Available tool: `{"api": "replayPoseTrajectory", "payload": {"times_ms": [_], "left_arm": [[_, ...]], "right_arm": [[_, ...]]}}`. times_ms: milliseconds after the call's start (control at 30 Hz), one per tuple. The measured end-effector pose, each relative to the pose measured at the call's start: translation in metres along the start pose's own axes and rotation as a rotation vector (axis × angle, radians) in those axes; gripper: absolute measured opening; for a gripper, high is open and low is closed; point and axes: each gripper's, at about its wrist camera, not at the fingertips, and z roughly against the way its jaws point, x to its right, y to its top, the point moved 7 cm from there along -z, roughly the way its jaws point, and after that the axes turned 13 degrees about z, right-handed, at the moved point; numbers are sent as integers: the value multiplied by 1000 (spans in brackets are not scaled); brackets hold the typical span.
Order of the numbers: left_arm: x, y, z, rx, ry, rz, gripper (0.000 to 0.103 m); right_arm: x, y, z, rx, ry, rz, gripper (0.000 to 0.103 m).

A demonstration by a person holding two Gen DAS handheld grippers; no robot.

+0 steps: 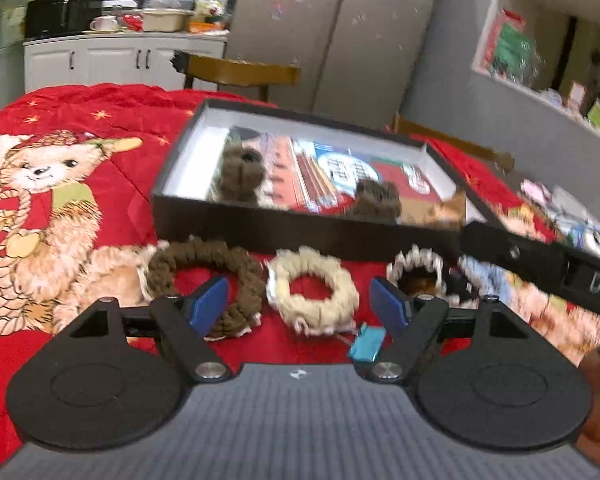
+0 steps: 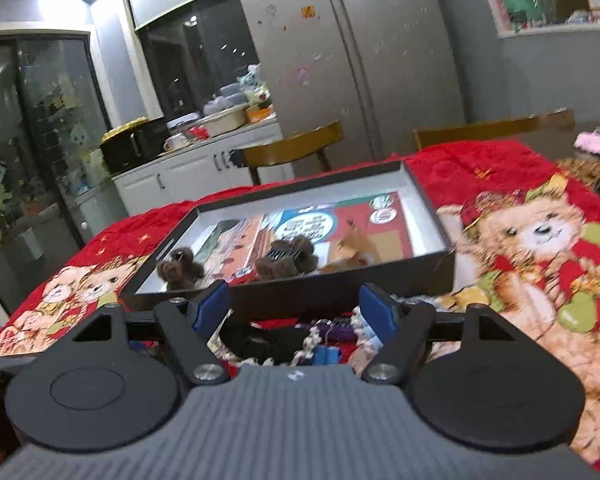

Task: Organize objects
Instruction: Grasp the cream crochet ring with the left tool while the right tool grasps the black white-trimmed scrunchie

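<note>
A black shallow box [image 1: 260, 228] with a white inside lies on the red bear blanket [image 1: 80, 120]; two brown fluffy hair clips [image 1: 240, 176] rest in it on printed cards. In front of the box lie a brown scrunchie [image 1: 204, 280], a cream scrunchie [image 1: 314, 292], a white-edged one [image 1: 418, 272] and a small blue clip [image 1: 366, 344]. My left gripper [image 1: 300, 306] stands open above the cream scrunchie, nothing between its blue pads. The other tool's black arm [image 1: 540, 264] crosses at the right. My right gripper [image 2: 294, 312] is open over a black scrunchie [image 2: 268, 340] before the box [image 2: 340, 288].
Wooden chairs [image 1: 240, 72] stand behind the table, with white cabinets [image 1: 108, 60], a cluttered counter and a grey fridge [image 2: 360, 60] beyond. Shelves [image 1: 540, 40] fill the right wall. More scrunchies and a purple clip [image 2: 338, 330] lie bunched near the right gripper.
</note>
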Motion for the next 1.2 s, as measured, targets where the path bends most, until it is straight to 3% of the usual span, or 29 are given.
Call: {"api": "replayPoseTrajectory", "payload": {"times_ms": [200,333,567,700,800,933,1033,1200], "left_arm": [[0,-2,-3,-8,-57,6,75],[1,-2,-5,-1,-40,-2,64],[8,-5,0,22,-36,-61,63],[2,-3,-5,9,-19,-30,64],[1,-2,2,59,1,-29,63],[15,-7,16,144,-4,-115,60],[21,-11,14,110,-29,-151,60],[14,-9,-4,41,0,-116,60]], "right_arm": [[1,-12,-17,-54,120,-88,81],[-3,-17,-22,-67,133,-87,79],[-2,-20,-21,-77,130,-95,70],[-1,-20,-21,-76,122,-94,66],[2,-19,-21,-71,119,-111,65],[5,-19,-21,-65,117,-129,61],[4,-18,-20,-65,114,-121,58],[4,-17,-18,-56,108,-122,48]]}}
